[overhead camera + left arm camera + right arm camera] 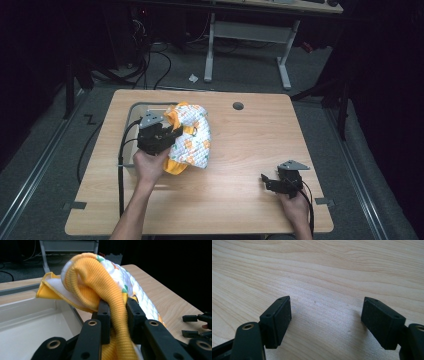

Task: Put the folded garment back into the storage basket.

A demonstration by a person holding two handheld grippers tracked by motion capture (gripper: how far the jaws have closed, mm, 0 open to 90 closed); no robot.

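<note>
Left gripper view showed the left claw [117,312] squeezed tight on a fold of the yellow cloth [100,282], lifting it up. From there the cloth hung over the edge of the grey bin [22,315] and partly over the table [240,150]. It looked like the cloth was picked up but not yet put inside the bin. Far to the side, the right claw [325,322] was wide apart, holding nothing, just above the bare wood.

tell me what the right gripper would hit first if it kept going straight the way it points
Probably the bare wooden table. The right gripper has open, empty jaws angled low over the wood, with nothing between or ahead of them, though depth is hard to judge.
</note>
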